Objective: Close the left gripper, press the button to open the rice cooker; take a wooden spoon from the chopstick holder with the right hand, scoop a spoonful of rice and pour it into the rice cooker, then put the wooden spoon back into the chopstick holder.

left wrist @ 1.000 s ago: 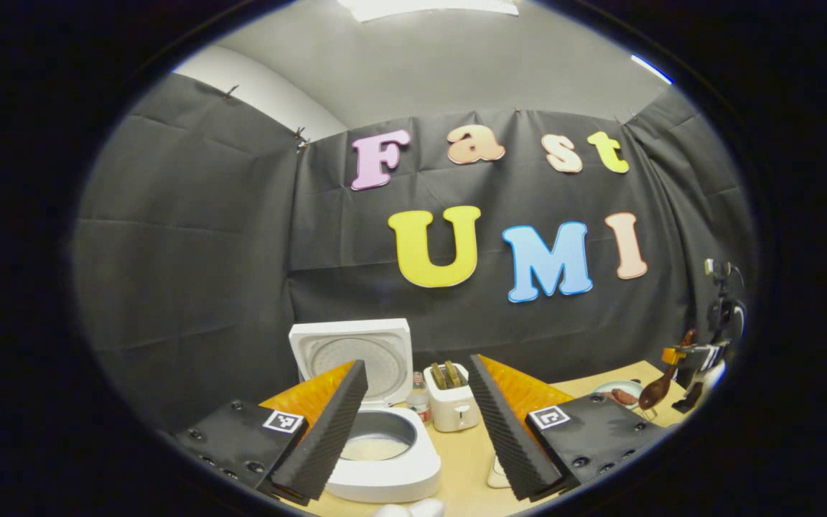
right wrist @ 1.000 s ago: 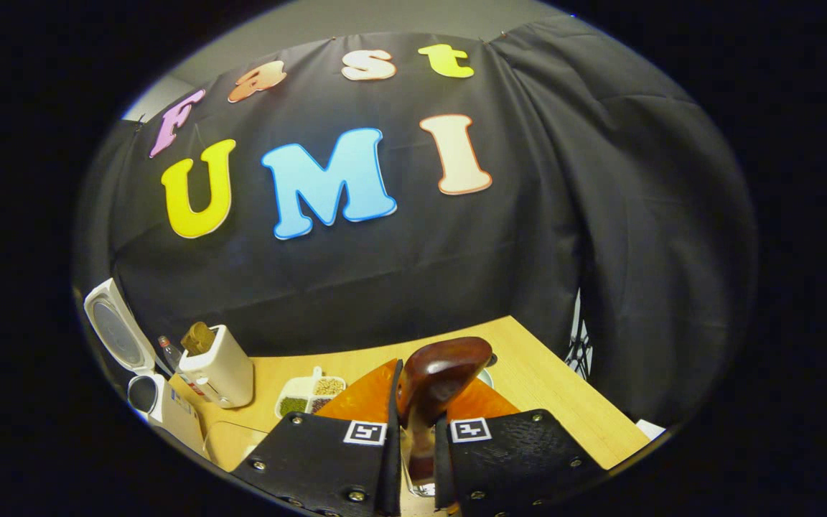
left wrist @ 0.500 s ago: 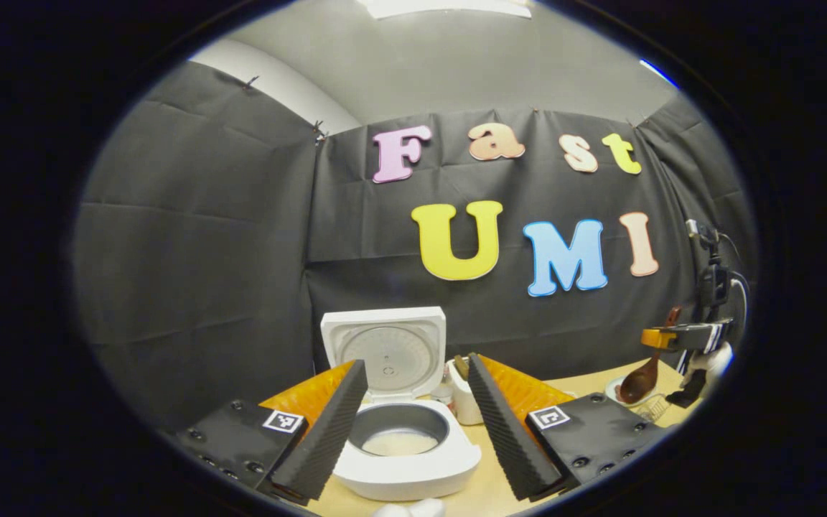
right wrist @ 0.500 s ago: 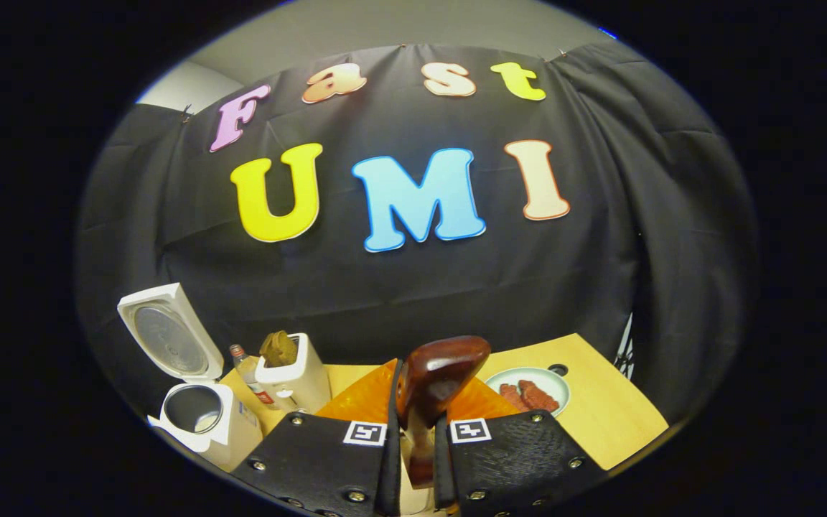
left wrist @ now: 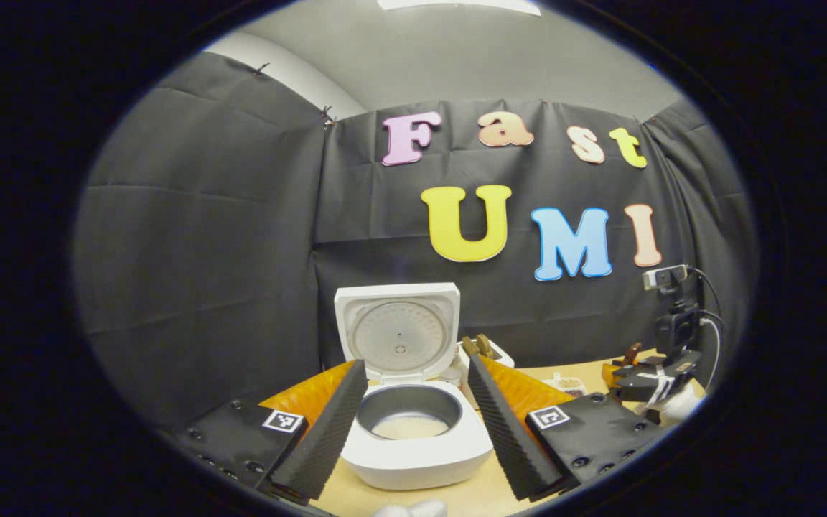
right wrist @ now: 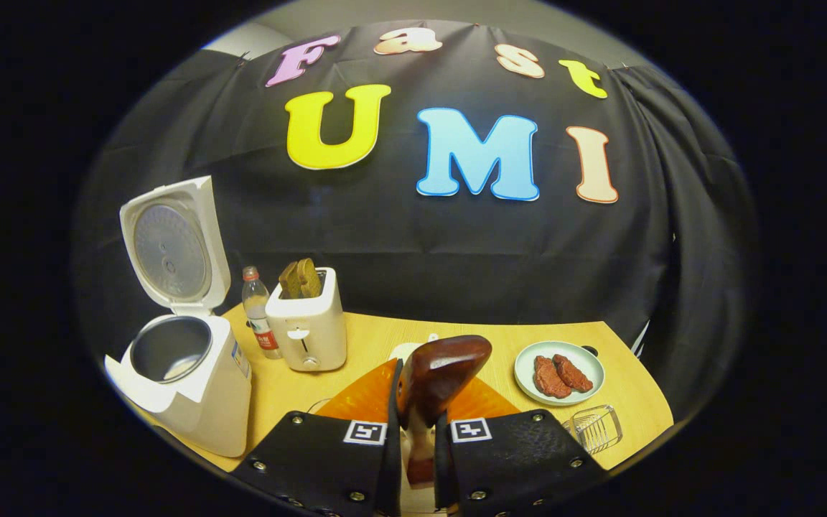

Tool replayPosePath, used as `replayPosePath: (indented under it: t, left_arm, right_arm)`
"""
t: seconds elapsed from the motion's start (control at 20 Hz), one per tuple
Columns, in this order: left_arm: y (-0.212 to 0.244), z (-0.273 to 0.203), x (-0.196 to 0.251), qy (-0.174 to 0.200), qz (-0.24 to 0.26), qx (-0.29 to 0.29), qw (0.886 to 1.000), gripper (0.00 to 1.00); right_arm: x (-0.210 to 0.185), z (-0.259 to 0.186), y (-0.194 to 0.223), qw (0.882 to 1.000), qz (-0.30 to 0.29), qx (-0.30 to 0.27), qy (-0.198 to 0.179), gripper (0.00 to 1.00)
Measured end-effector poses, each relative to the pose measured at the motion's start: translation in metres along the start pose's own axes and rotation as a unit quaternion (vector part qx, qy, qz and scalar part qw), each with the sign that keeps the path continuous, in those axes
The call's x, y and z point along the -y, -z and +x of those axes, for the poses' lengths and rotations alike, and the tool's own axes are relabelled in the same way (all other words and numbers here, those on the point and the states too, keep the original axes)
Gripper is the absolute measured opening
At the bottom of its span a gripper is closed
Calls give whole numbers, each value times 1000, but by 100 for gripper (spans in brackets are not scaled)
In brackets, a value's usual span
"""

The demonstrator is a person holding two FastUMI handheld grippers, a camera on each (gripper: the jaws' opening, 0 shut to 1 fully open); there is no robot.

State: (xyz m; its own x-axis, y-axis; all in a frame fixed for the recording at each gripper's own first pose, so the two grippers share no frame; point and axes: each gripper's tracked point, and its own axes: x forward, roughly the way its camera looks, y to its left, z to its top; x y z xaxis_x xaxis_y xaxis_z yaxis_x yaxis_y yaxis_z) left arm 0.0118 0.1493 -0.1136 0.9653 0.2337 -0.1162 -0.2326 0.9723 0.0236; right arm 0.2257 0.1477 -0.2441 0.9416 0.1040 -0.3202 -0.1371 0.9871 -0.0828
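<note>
The white rice cooker [left wrist: 417, 459] stands open, lid [left wrist: 399, 334] upright, with a thin layer of rice in its inner pot [left wrist: 408, 427]. My left gripper [left wrist: 413, 431] is open, its fingers either side of the cooker and short of it, holding nothing. In the right gripper view the cooker [right wrist: 187, 388] sits at the left. My right gripper [right wrist: 419, 424] is shut on the handle of a dark wooden spoon [right wrist: 442, 370], bowl end up. Whether the spoon carries rice I cannot tell. The right gripper [left wrist: 639, 380] also appears far right in the left gripper view.
On the wooden table [right wrist: 370, 345] stand a white toaster [right wrist: 309, 330] with bread, a water bottle [right wrist: 259, 323], a plate of meat [right wrist: 559, 372] and a small wire rack [right wrist: 595, 429] near the front right edge. A white tray [right wrist: 406, 350] peeks out behind the spoon.
The left gripper swung so that the cooker now sits centred between its fingers. The right gripper tilted down with the spoon, bringing more of the table into view.
</note>
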Motion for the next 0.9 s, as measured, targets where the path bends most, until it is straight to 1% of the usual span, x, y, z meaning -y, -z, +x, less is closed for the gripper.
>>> replayPosePath:
  t: [0.1,0.15,0.3,0.35,0.4,0.45,0.5,0.75,0.8,0.9]
  left_arm:
    - [2,-1,-6,-6,7,1,1000,100]
    - [6,-2,-9,-9,11,0,1000,98]
    - [11,-4,-12,-9,20,-1,1000,98]
    - [12,-4,-14,-11,22,-2,1000,100]
    - [14,-3,-16,-12,24,-5,1000,98]
    - [17,-3,-17,-12,23,-7,1000,100]
    - [17,-2,-18,-13,22,-10,1000,100]
    - [21,1,-21,-14,23,-16,1000,98]
    - [21,2,-21,-14,24,-16,999,100]
    - [21,2,-21,-13,28,-16,999,100]
  right_arm:
    - [2,11,17,999,-30,-9,15,18]
    - [3,16,26,998,-49,-16,22,18]
    - [5,30,42,994,-98,-31,37,18]
    - [3,33,50,993,-111,-36,36,18]
    - [0,36,57,991,-122,-42,34,18]
    - [-4,35,63,990,-130,-41,33,18]
    - [-7,35,64,989,-138,-39,30,19]
    - [-21,38,71,992,-118,-50,14,18]
    - [-24,38,70,992,-110,-53,8,18]
    - [-31,40,74,994,-92,-61,-1,18]
